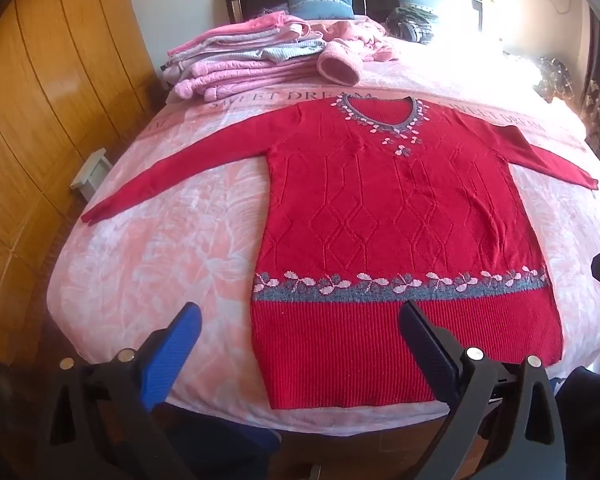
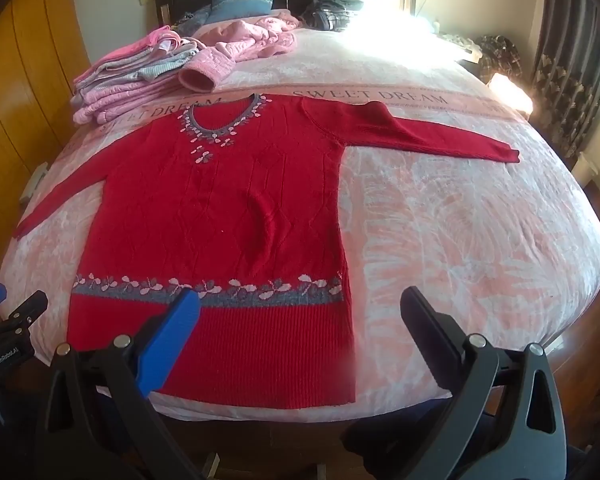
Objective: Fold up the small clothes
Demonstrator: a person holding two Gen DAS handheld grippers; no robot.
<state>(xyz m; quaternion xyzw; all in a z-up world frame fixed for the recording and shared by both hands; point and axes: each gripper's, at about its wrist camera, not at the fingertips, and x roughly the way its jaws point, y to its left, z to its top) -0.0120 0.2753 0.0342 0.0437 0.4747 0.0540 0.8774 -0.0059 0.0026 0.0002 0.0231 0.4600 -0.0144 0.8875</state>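
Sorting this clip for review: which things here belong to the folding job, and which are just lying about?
Job: red sweater, spread flat; stack of folded clothes; left tongs and right tongs, both open.

Lying about: blue pillows, pink jacket, curtain.

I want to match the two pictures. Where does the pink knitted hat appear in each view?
Left wrist view: pink hat, upper centre, above the red sweater neckline.
Right wrist view: pink hat, upper left, above the neckline.
Shared landmark: the "SWEET DREAM" band on the bed cover.
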